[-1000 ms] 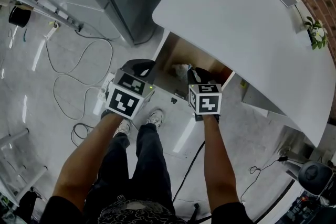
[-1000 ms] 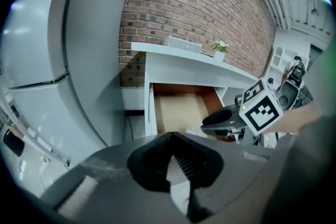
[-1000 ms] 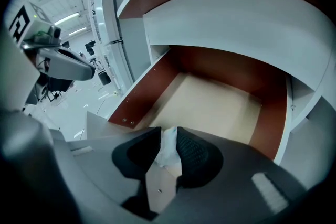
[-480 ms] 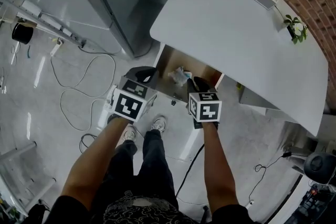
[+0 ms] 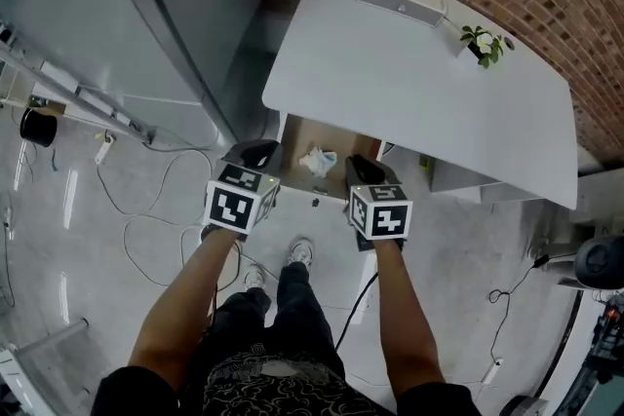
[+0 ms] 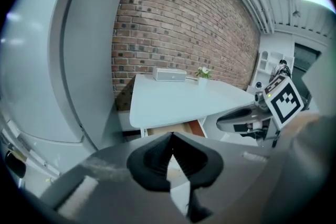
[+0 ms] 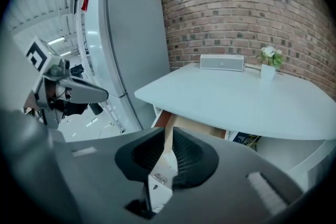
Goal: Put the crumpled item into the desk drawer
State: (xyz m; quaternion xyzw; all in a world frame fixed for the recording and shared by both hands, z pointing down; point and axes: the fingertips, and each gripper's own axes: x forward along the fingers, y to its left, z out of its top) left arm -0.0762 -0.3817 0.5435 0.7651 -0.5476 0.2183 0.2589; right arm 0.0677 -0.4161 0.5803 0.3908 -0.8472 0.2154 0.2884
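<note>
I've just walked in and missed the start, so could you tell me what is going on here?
A person stands at a white desk, holding a gripper in each hand. The desk drawer is open, and the crumpled white item already lies inside it. The left gripper and right gripper hover just in front of the drawer, both with fingers together and holding nothing.

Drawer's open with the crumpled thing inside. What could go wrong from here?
1. The crumpled item lies loose in the open drawer. If it stands high, it may catch under the desk when the drawer is pushed in.
2. A black cable runs on the floor by the person's feet, so tripping is possible.
3. The left hand-held gripper and the right hand-held gripper are both shut, and a narrow tip might slip off the drawer front.
</note>
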